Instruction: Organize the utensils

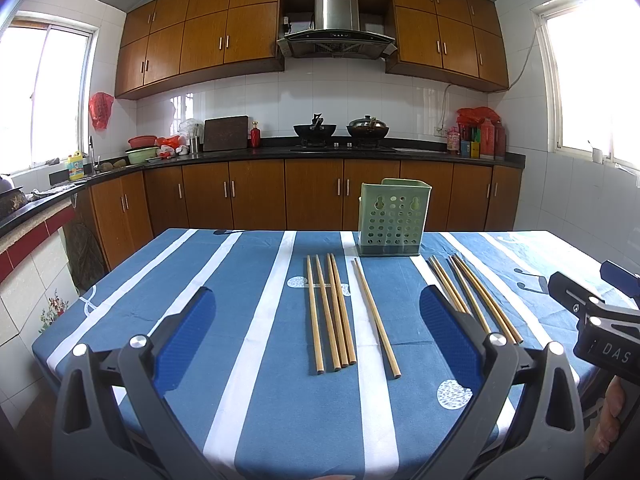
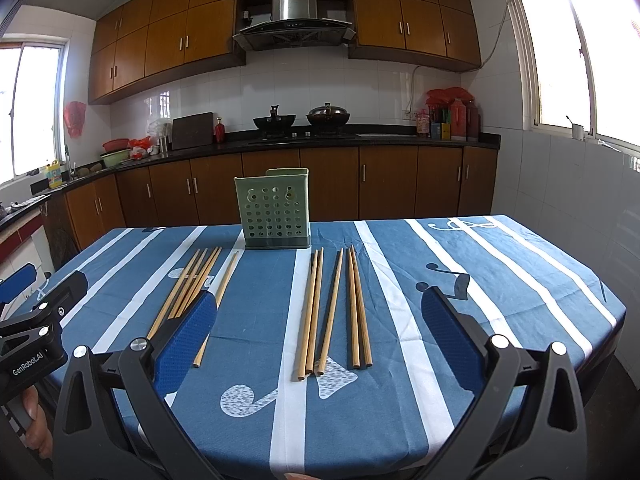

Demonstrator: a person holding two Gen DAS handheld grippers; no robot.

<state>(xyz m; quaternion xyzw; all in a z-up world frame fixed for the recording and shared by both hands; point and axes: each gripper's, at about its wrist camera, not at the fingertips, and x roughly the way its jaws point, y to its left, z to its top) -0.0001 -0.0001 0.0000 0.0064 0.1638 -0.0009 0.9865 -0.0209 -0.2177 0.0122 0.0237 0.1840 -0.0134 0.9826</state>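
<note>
Nothing stowed yet: wooden chopsticks (image 2: 316,312) all lie on the desk (image 2: 500,280), perforated green plastic holder (image 2: 274,212) looks unfilled, both hand-held grippers (image 1: 316,320) (image 2: 316,316) wide open, empty.

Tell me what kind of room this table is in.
A home kitchen, most likely: a range hood hangs over a gas stove with two woks, and wooden wall cabinets line the tiled walls above a dark countertop.
</note>
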